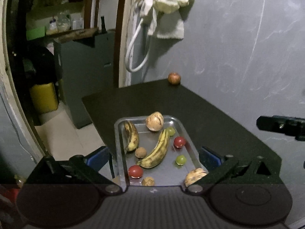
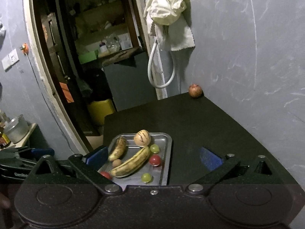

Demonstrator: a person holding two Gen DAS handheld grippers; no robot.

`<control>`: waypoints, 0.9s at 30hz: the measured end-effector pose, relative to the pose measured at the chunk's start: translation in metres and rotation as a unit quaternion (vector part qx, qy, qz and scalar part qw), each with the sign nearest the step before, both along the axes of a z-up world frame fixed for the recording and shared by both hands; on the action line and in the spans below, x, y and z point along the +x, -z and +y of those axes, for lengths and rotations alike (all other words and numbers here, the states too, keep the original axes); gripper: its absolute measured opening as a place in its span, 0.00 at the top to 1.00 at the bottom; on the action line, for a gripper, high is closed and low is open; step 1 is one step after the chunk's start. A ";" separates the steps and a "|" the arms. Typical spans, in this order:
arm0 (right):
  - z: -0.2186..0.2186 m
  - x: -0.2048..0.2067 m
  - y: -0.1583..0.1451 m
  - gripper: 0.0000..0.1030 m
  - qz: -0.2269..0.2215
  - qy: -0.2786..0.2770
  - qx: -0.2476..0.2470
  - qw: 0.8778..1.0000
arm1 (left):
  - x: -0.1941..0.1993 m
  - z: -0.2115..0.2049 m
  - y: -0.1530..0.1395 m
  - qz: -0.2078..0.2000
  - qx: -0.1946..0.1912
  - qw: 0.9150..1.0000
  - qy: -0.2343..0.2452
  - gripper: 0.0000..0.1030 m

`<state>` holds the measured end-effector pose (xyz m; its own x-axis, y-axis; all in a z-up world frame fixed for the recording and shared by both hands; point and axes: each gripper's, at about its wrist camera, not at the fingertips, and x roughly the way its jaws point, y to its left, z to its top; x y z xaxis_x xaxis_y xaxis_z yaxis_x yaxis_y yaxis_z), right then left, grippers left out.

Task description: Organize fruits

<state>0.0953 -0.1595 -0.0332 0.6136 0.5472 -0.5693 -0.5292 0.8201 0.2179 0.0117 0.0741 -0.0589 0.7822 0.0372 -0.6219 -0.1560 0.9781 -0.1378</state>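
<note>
Fruit is nearly all gathered in the metal tray (image 1: 119, 143); one reddish-brown apple (image 1: 174, 78) sits alone at the far corner of the dark surface (image 1: 219, 126), close against the grey wall. That gap is what the next move would seem to turn on: the apple lies straight ahead of both grippers and well beyond the tray, up and slightly right in each wrist view.

The left gripper (image 1: 153, 159) hangs directly over the tray, its blue-padded fingers spread wide on either side of it and nothing between them but the fruit below. The right gripper (image 2: 153, 157) is likewise wide open and empty, positioned further right, so the tray (image 2: 168, 152) falls under its left finger and bare surface under the rest. I would judge the right one better placed to go for the apple (image 2: 195, 90), having a clear lane across the empty surface with no tray to pass over.

The apple is round, so no long axis matters; any approach angle would serve, though the wall just behind it leaves little room beyond.

In the tray lie two spotted bananas (image 1: 156, 150), two pale streaked round fruits (image 1: 154, 121), two red tomatoes (image 1: 179, 141), two green grapes (image 1: 180, 160) and two small brown fruits (image 1: 140, 152), loosely mixed.
</note>
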 end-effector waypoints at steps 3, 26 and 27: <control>-0.003 -0.016 -0.006 0.01 0.002 0.004 0.003 1.000 | -0.012 -0.003 -0.011 -0.008 -0.005 1.000 0.008 0.00; 0.011 -0.142 -0.009 0.01 0.026 0.124 -0.044 0.991 | -0.066 -0.004 0.017 0.028 -0.004 0.995 0.093 0.00; 0.012 -0.145 -0.011 0.01 0.022 0.125 -0.044 0.991 | -0.068 -0.006 0.014 0.026 0.000 0.995 0.094 0.00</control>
<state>-0.0499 -0.1478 -0.0225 0.6970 0.3284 -0.6374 -0.2979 0.9412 0.1592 -0.0563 0.0684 -0.0734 0.7425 -0.1060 -0.6615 0.0225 0.9908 -0.1335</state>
